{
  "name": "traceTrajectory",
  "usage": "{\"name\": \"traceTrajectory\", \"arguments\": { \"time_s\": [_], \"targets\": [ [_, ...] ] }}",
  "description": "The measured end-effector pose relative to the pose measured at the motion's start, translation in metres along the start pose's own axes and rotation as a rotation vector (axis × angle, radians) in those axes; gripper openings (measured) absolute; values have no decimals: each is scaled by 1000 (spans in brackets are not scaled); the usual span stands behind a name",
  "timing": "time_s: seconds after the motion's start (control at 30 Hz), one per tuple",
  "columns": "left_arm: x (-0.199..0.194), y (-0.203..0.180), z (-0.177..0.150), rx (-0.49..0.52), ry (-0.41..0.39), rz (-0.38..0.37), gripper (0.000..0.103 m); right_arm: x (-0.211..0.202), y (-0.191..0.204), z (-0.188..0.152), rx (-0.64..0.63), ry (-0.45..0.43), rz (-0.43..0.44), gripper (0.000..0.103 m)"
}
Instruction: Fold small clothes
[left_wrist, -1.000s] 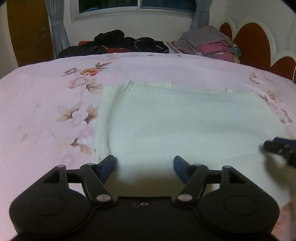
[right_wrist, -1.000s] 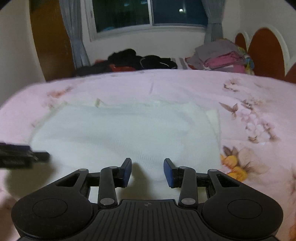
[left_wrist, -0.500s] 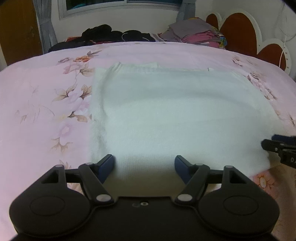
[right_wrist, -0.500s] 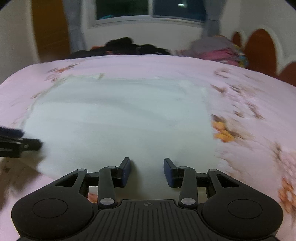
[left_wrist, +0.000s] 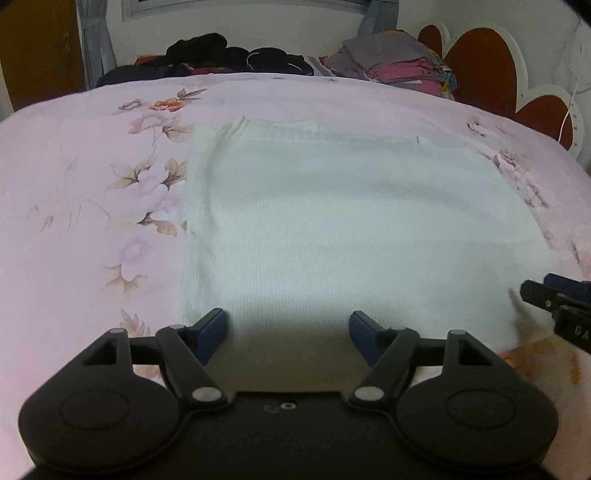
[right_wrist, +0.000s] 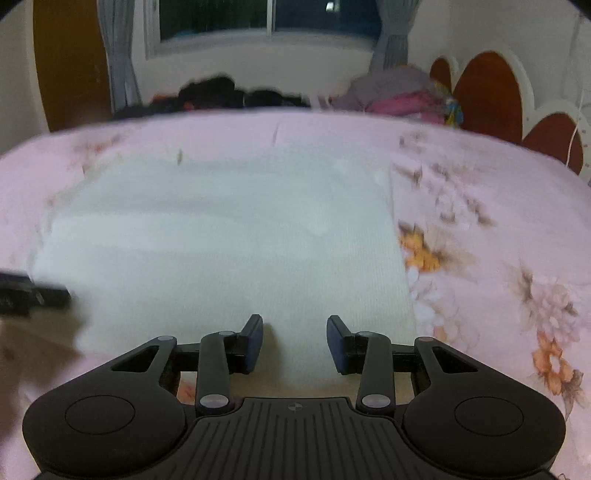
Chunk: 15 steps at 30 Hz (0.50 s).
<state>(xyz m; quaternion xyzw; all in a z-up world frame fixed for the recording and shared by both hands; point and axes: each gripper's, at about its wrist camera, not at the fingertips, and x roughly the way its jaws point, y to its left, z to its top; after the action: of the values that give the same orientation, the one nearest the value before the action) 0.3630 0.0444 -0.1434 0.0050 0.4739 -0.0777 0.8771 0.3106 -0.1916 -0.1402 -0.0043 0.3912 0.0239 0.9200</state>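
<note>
A white knit garment (left_wrist: 351, 229) lies flat on the pink floral bedsheet (left_wrist: 92, 221); it also shows in the right wrist view (right_wrist: 229, 240). My left gripper (left_wrist: 288, 328) is open and empty, hovering over the garment's near edge toward its left corner. My right gripper (right_wrist: 294, 339) is open and empty over the near edge toward the right corner. The right gripper's tip shows at the right edge of the left wrist view (left_wrist: 554, 302). The left gripper's tip shows at the left edge of the right wrist view (right_wrist: 33, 291).
A pile of dark clothes (left_wrist: 221, 59) and a stack of folded grey and pink clothes (left_wrist: 391, 62) sit at the bed's far side. A red and white headboard (left_wrist: 491, 70) stands at the right. A window with curtains (right_wrist: 273, 22) is behind.
Both grippers have pulled back toward the garment's near edge and tilted a little; the right wrist view is blurred with motion. Both stay open and empty.
</note>
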Motion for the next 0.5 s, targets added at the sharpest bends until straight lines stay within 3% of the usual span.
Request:
{"name": "traceTrajectory", "arguments": {
  "time_s": [0.1,0.3,0.4,0.5],
  "targets": [
    [-3,4,1,-18,6,-15,75,3,11,2,10,35,56,38],
    [-7,9,-1,-32,7,-22,77,6,43,3,21,25,111,38],
    [-12,14,-4,-51,21,-41,77,19,51,0,-10,83,108,38],
    [-18,23,-8,-97,45,-63,78,16,50,1,-5,82,114,38]
  ]
}}
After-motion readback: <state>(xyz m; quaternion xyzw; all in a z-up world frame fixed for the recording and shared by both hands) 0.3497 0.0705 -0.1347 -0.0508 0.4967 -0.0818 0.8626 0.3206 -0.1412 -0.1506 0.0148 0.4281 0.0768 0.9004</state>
